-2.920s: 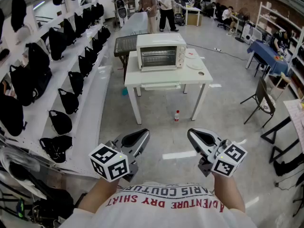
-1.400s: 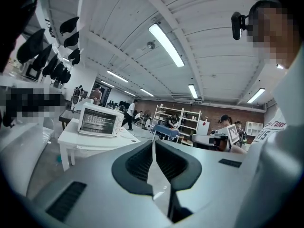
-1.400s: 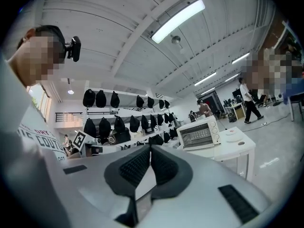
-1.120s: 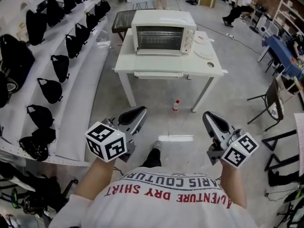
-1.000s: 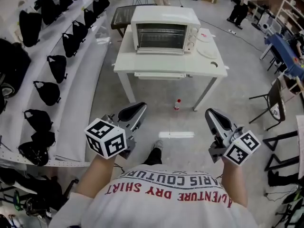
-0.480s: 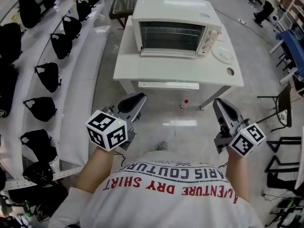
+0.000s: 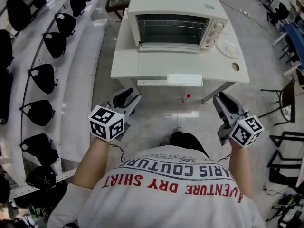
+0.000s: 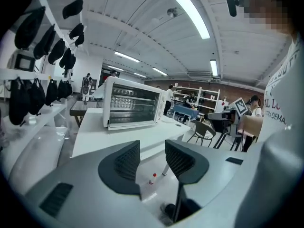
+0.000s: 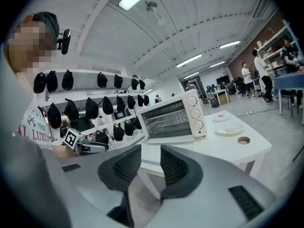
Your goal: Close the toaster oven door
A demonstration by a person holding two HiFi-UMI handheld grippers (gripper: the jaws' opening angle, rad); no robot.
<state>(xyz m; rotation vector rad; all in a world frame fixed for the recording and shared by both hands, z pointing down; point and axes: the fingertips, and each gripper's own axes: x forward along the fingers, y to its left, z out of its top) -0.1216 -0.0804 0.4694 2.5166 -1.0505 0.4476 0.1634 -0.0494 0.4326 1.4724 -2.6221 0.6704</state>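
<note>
White table (image 7: 124,65) bears boxy, seemingly metal toaster oven (image 7: 173,8).

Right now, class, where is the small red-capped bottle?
In the head view, the bottle stands on the floor by the white table's front edge, right of centre.

White toaster oven (image 7: 173,1) on a white table (image 7: 124,64); black bags (image 7: 42,78) alongside.

— What sort of place is this?
— A large open lab or workshop hall. A white table (image 7: 124,63) bearing only a toaster oven (image 7: 173,13) stands on bare concrete floor (image 7: 156,113).
— What else?
— Left of the table, long shelves (image 7: 80,80) of black bags (image 7: 43,77); beyond it, people (image 9: 259,72) under strip lights (image 8: 190,13).
</note>
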